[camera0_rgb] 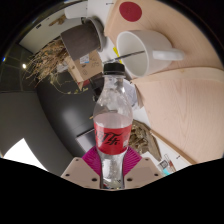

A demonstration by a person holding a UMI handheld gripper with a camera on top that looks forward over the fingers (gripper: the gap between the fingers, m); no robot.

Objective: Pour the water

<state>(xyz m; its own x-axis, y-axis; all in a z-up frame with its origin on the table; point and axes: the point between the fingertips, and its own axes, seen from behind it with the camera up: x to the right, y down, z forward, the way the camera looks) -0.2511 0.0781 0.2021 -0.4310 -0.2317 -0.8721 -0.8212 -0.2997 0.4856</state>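
We had the gripper (pixel 113 170) clenched on the bottle (pixel 114 125), held upright over the table (pixel 195 110) edge, cap on. The cup (pixel 143 50) stood beyond. To pour well, we judged, we needed the cap off, then a slow tilt.

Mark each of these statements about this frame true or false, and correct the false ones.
1. The jaws hold a clear plastic bottle with a red label. True: both pads press its lower part.
2. The bottle's cap is off. False: a black cap sits on its neck.
3. A white mug stands beyond the bottle. True.
4. The mug lies tipped on its side. False: it stands upright, mouth up.
5. A dark plant pot stands beside the mug. True.
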